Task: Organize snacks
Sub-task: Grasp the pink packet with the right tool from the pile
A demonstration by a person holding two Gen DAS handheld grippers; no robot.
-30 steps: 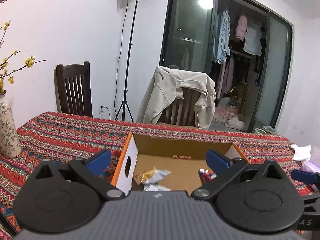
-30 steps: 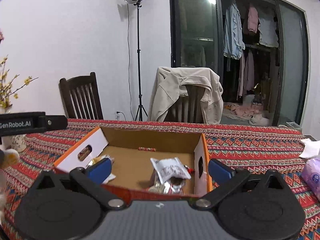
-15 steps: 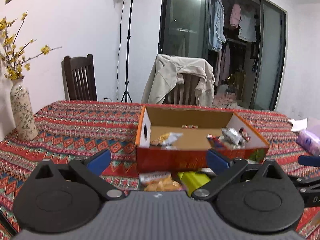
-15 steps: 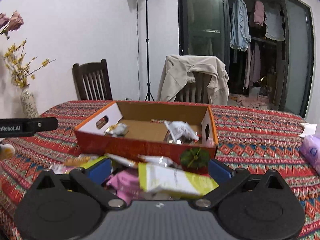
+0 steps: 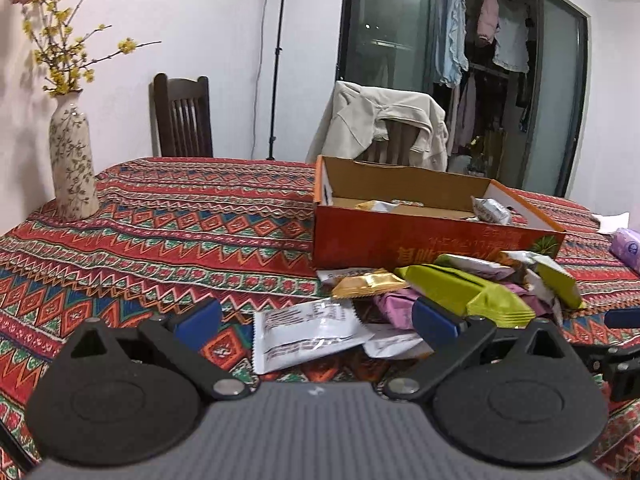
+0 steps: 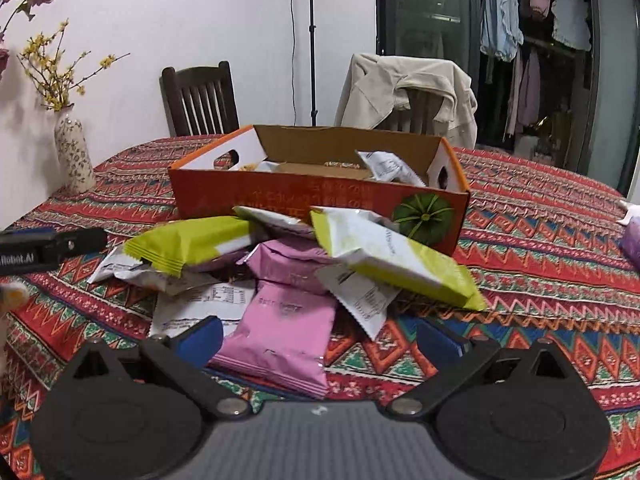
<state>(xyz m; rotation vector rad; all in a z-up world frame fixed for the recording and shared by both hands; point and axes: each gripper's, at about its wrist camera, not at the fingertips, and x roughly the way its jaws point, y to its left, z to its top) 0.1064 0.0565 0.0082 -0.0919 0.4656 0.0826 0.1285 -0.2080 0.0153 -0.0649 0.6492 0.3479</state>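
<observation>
Both grippers have pulled back and dropped from over the box [image 5: 436, 240] to the heap of snacks [image 6: 288, 264] lying on the cloth [image 5: 160, 240] just in front of it, so a drop-off looks done and the next pick is likely starting. Left gripper [image 5: 316, 320] is spread wide and empty, with a white packet [image 5: 308, 332] between its fingers at 12 o'clock and a gold packet [image 5: 368, 284] just beyond. Right gripper [image 6: 320, 340] is also wide and empty, a pink packet [image 6: 284, 332] lying between its fingers, seemingly the nearest candidate. Most of the work remains: only a few packets sit in the box, while many lie outside. Only the right view shows the pink packets clearly, plus two green packets [image 6: 400, 260] at 12 and 11 o'clock and the box's handle holes. Only the left view shows the box floor better, a purple pack [image 5: 628, 248] at 2 o'clock, and the whole vase [image 5: 74, 160] at 10 o'clock.
</observation>
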